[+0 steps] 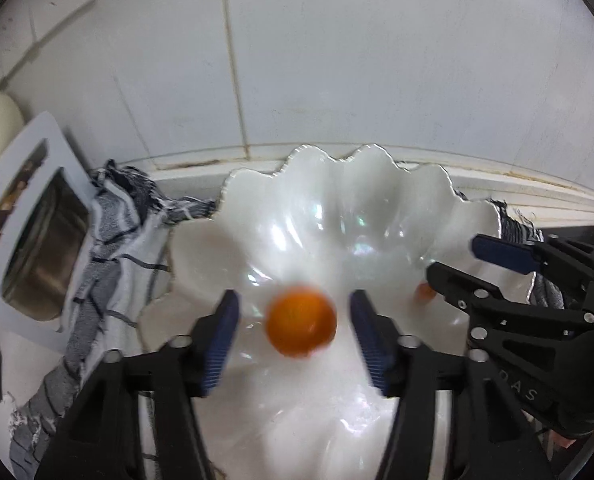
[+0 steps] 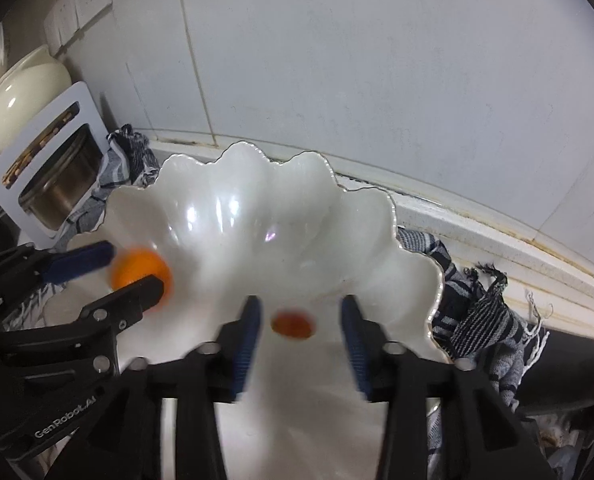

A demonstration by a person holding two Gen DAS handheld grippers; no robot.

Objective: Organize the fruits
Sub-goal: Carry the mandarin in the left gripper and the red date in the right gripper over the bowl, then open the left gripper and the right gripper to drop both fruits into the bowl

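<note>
A white scalloped bowl (image 1: 337,208) sits on a checked cloth; it also shows in the right wrist view (image 2: 257,208). My left gripper (image 1: 295,334) is open over the bowl, and a blurred orange fruit (image 1: 301,322) lies between its fingers without touching them. My right gripper (image 2: 299,330) is open with a smaller orange fruit (image 2: 293,324) between its fingers, apart from both pads. The right gripper (image 1: 457,264) appears at the right in the left wrist view, next to the small fruit (image 1: 423,292). The left gripper (image 2: 133,268) and its fruit (image 2: 139,266) appear at the left.
A blue-and-white checked cloth (image 1: 109,240) lies under the bowl. A white holder with a steel pot (image 2: 57,184) and a cream teapot (image 2: 21,96) stand at the left. A tiled wall (image 1: 337,60) rises right behind the bowl.
</note>
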